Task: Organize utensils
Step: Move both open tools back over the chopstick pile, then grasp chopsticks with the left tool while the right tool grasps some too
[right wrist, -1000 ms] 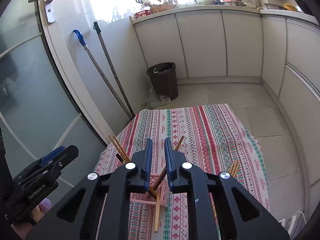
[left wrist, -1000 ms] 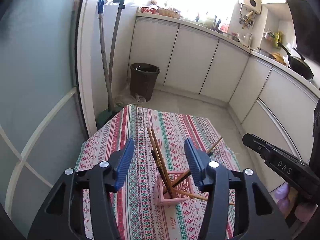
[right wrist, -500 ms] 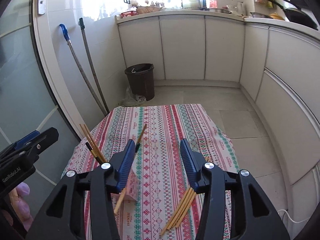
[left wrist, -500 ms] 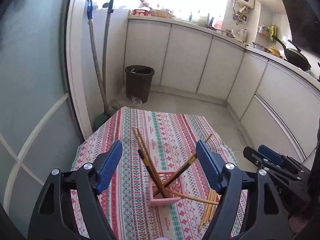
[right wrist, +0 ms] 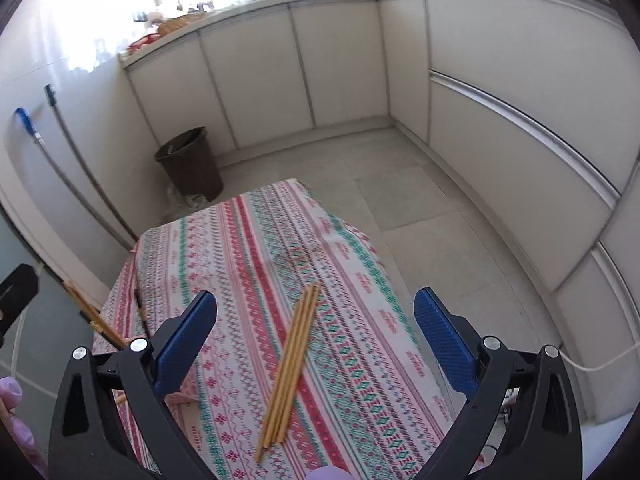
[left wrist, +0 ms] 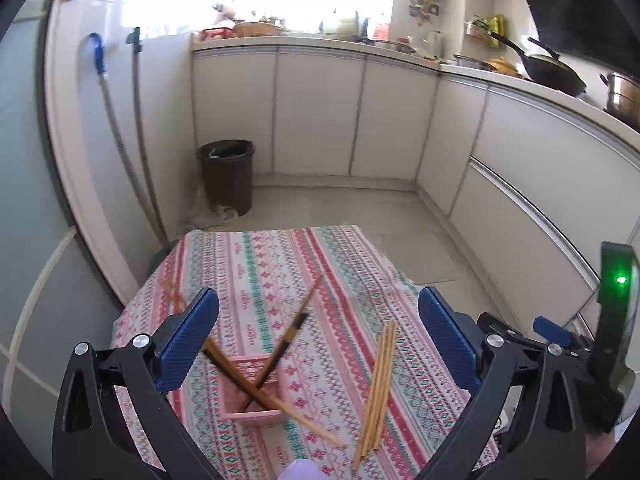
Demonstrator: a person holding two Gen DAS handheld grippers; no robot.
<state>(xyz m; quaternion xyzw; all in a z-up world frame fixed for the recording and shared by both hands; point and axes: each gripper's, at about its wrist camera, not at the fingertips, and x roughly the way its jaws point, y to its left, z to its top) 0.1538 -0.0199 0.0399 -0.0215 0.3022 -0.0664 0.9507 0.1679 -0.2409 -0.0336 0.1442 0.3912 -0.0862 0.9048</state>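
Observation:
A small pink basket (left wrist: 252, 386) stands on the striped tablecloth (left wrist: 280, 264) with several dark-tipped chopsticks (left wrist: 288, 336) leaning crossed in it. A loose bundle of pale wooden chopsticks (left wrist: 378, 376) lies flat to its right. My left gripper (left wrist: 318, 312) hovers above the basket, its jaws opening wide and holding nothing. My right gripper (right wrist: 315, 308) hangs over the loose chopsticks (right wrist: 292, 364), jaws also opening, pads clear of them. The basket's corner (right wrist: 184, 394) peeks out behind its left finger. The right gripper (left wrist: 548, 326) also shows at the left view's right edge.
The table's far edge (right wrist: 296, 184) drops to a tiled floor. A dark waste bin (left wrist: 228, 176) and two mop handles (left wrist: 120, 152) stand by the wall. White cabinets (left wrist: 320, 112) curve round, with pans (left wrist: 552, 74) on the counter. A gloved finger (right wrist: 10, 390) shows low left.
Both grippers opened from narrow to wide. The right gripper let go of a chopstick at the basket and swung right, over the loose bundle. The left gripper drifted right.

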